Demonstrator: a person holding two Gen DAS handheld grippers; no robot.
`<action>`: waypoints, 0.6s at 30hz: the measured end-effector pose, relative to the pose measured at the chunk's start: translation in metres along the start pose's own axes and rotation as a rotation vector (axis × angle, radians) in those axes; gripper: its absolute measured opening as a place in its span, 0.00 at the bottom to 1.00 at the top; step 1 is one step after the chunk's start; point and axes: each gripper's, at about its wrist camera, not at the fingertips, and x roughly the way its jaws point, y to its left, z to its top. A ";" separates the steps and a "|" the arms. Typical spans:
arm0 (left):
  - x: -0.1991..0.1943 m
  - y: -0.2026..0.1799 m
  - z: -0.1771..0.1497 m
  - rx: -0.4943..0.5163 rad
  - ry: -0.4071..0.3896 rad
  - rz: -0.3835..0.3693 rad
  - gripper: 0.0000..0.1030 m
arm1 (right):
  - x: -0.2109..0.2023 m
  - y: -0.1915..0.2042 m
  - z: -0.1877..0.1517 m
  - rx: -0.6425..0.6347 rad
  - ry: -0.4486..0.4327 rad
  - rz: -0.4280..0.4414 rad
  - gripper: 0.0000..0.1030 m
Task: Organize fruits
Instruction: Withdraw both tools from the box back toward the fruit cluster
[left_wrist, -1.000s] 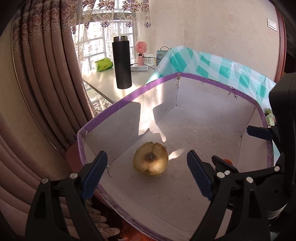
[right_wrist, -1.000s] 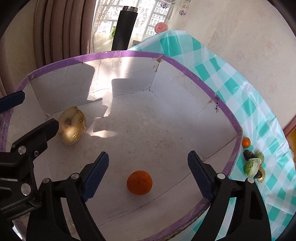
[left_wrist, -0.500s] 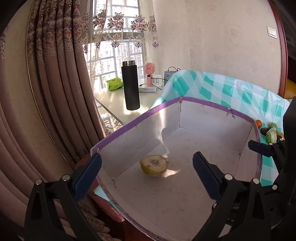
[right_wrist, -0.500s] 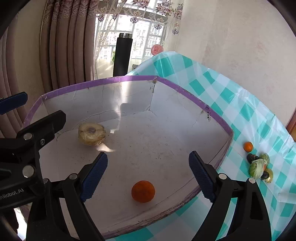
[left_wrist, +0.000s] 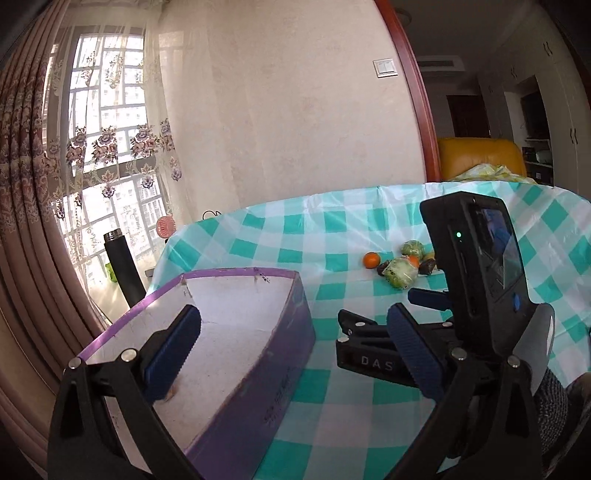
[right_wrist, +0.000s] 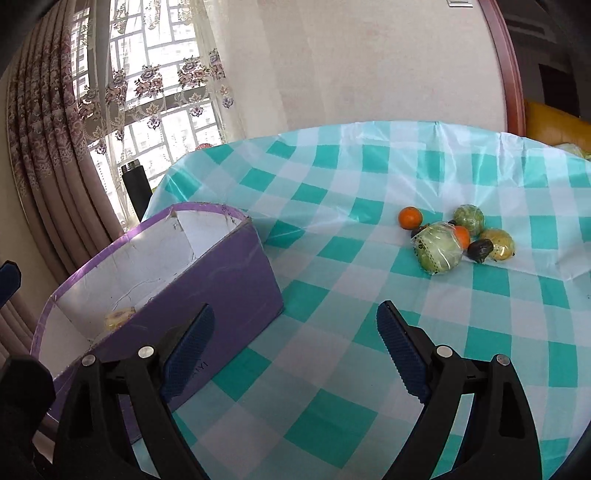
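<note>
Your left gripper (left_wrist: 295, 347) is spread wide with nothing between its fingers, and your right gripper (right_wrist: 295, 347) gapes empty too. The fruit pile (right_wrist: 458, 236) sits well apart on the checked tablecloth (right_wrist: 332, 369); a pear (right_wrist: 118, 318) lies inside the purple box (right_wrist: 221, 273)

Black gripper (right_wrist: 295, 350), ribbed blue pads (right_wrist: 188, 352), silver screws

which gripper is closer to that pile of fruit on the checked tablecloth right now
Right. In the left wrist view the right gripper sits ahead of the left gripper, between it and the fruit pile. The left one hangs back by the purple box. Neither touches the fruit.
</note>
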 end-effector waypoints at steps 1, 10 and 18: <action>0.002 -0.012 -0.001 0.021 -0.005 -0.011 0.98 | -0.001 -0.009 -0.001 0.001 -0.003 -0.004 0.84; 0.010 -0.035 -0.001 -0.029 -0.063 -0.018 0.98 | 0.015 -0.057 0.051 -0.005 -0.171 -0.057 0.84; 0.037 -0.043 -0.014 -0.031 0.011 -0.011 0.98 | 0.033 -0.084 0.047 0.011 -0.126 -0.079 0.84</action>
